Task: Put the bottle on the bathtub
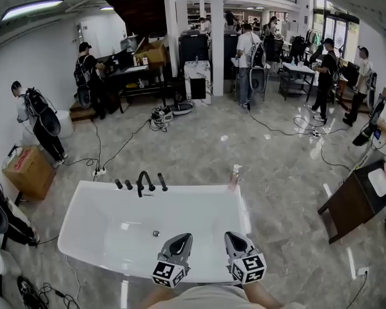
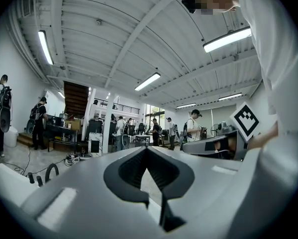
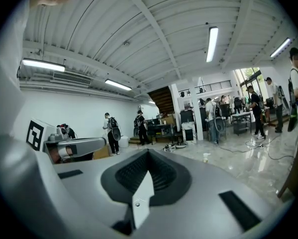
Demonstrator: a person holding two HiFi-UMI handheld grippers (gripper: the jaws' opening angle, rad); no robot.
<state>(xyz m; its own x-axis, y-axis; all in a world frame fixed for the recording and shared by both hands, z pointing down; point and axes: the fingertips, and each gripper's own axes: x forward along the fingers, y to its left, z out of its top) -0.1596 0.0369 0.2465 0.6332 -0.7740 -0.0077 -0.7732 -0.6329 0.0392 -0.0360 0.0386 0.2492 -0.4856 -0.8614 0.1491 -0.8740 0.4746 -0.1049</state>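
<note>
1. Bottle (image 1: 234,174) was held by neither claw: nearest the person, the left gripper (image 1: 180,240) and right gripper (image 1: 236,239) were seen closed, jaws together, with nothing between them.
2. The white bathtub (image 1: 193,188) was spread just beyond them, its black faucet (image 1: 144,182) mounted on the far rim.
3. The bottle was seen upright at the tub's far right corner, seemingly on the rim, as the task asks; whether its base was fully on the rim could not be settled.
4. A fall was judged the main risk: a tall, slim bottle on a narrow, smooth edge could be tipped into the tub or onto the floor by a careless knock.
5. A glossy marbled floor (image 1: 276,172) crossed by cables (image 1: 270,131) was seen beyond, with people (image 1: 247,56) at tables far off.
</note>
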